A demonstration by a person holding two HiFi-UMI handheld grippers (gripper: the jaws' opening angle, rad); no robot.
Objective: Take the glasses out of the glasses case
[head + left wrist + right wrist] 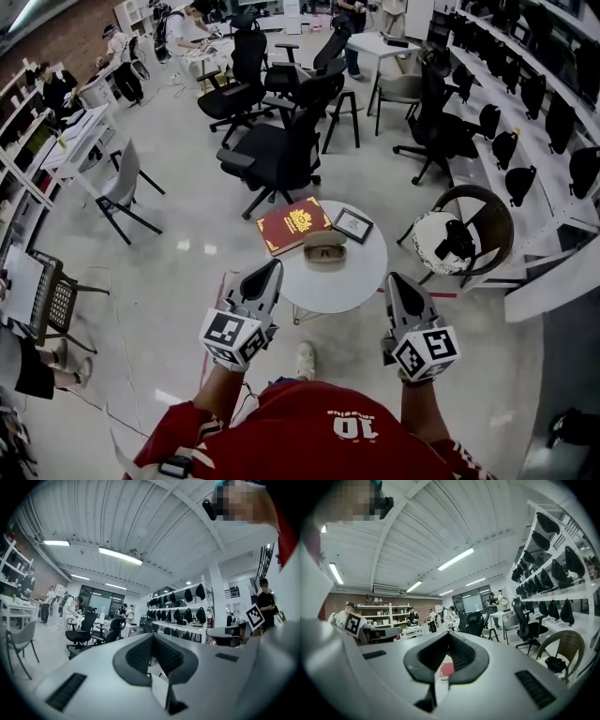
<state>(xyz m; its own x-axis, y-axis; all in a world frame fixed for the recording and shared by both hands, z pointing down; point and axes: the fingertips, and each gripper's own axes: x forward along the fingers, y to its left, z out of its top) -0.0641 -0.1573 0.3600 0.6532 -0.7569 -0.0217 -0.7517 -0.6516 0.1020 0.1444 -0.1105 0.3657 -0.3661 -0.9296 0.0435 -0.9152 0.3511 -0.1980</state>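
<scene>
Task not started: glasses case (pixel 325 248) is seen closed on the table (pixel 349 281). Left gripper (pixel 271 269) and right gripper (pixel 397 280) are held short, both pressed together, empty.

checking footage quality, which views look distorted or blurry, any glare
Head view: fisheye bends the edges, table and case sharp, lamp glare on floor. Left gripper view: heavy fisheye, black corners, left gripper soft up close. Right gripper view: same, right gripper soft.

The right tool (pixel 449 637) has its jaws closed tip to tip, holding nothing. A red book (pixel 446 669) shows through the gap beneath them. A wicker chair (pixel 563 649) stands at right.
</scene>
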